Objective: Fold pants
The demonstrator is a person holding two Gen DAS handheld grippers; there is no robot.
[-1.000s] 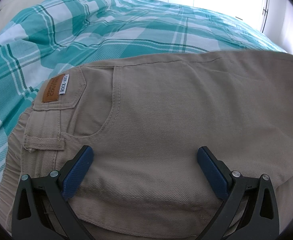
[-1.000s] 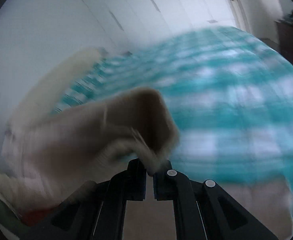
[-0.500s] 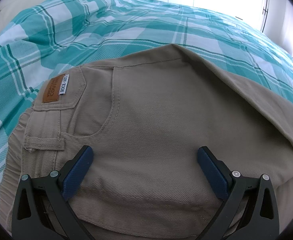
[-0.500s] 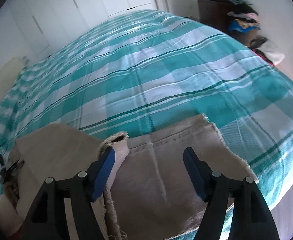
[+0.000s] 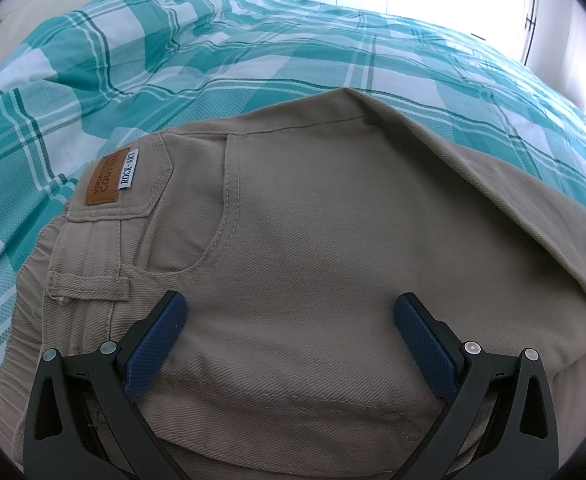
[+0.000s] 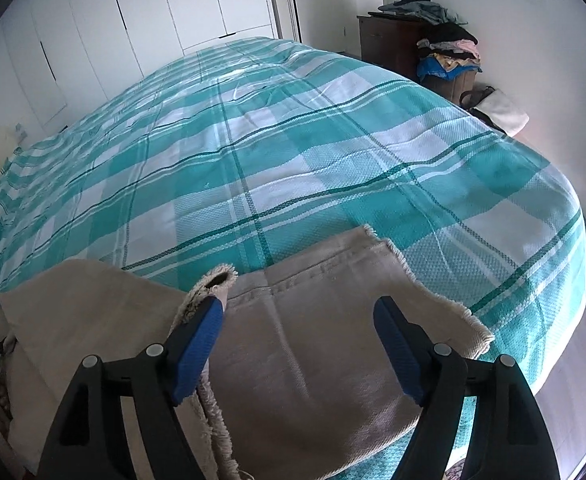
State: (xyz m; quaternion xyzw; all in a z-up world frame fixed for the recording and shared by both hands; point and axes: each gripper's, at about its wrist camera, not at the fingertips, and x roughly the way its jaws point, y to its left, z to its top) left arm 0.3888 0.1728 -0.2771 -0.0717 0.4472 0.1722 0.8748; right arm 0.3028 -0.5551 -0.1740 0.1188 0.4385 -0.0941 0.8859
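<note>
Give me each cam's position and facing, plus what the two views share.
Left wrist: sits on the left hand-held gripper, angled down at the pants waistband end and leather patch; only its open blue-padded fingers show.
Right wrist: sits on the right hand-held gripper, angled down at the frayed hems, wardrobe doors beyond; only its open fingers show.
Shared: the pants and the teal plaid bedspread.

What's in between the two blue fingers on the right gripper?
Right wrist view: the right gripper stands open, just the tan pants leg between its fingers, unpinched.
</note>
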